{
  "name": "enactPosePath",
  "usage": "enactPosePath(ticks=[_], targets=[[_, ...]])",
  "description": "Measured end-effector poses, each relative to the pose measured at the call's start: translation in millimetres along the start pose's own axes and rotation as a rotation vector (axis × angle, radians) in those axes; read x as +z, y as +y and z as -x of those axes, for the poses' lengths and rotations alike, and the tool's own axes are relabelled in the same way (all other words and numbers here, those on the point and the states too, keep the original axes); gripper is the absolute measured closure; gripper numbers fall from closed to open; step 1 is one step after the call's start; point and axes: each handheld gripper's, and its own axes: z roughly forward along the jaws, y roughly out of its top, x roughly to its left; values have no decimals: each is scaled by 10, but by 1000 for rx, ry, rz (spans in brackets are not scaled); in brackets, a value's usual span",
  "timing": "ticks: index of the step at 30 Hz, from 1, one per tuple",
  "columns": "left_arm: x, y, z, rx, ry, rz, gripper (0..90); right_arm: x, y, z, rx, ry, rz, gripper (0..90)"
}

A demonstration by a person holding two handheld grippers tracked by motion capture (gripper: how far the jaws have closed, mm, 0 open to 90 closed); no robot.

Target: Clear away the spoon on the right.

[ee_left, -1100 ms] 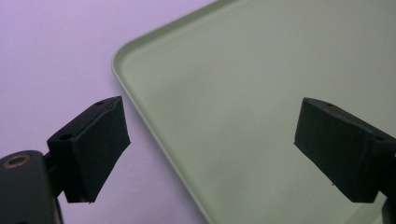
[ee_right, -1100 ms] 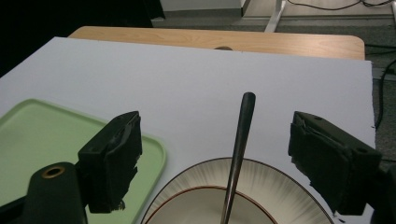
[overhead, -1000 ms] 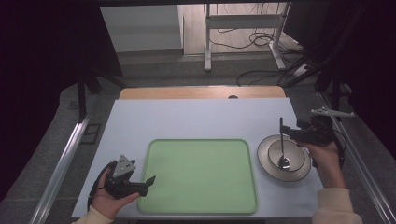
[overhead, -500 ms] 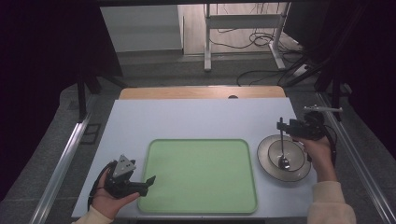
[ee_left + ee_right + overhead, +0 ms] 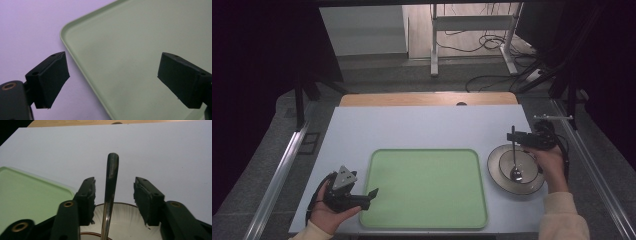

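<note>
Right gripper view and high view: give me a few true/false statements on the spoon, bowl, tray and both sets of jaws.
1. The spoon stands in the bowl, handle up. True.
2. The right gripper is clamped on the spoon. False: gaps show on both sides; the jaws have just been closing around it.
3. The green tray carries the bowl. False: the bowl sits on the table, right of the tray.
4. The left gripper is open over the tray's corner. True.
</note>
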Motion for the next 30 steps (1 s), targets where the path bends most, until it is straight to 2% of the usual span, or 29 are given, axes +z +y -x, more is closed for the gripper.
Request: enactPosePath(ticks=[3,4,8,9,10,14,17,30], targets=[[-2,-1,-3,0,1,0,98,2,0,-5,3,17,-10,602],[-6,-2,-8,1,2,-1,98,3,-3,-3,2,28,-18,654],[-7,-3,-11,0,2,0,98,9,-8,12,11,63,-39,770],[-7,-3,-11,0,2,0,98,9,-8,12,11,63,-39,770],[-8,-3,-10,1,2,0,98,5,-9,11,10,70,-41,816],[-9,-4,-10,2,3,-1,98,-18,-6,7,10,91,-36,854],[-11,-4,-11,3,4,-1,99,-52,-5,2,2,87,-26,880],[-25,-5,-16,2,8,6,99,-218,-10,-39,-18,128,-4,886]])
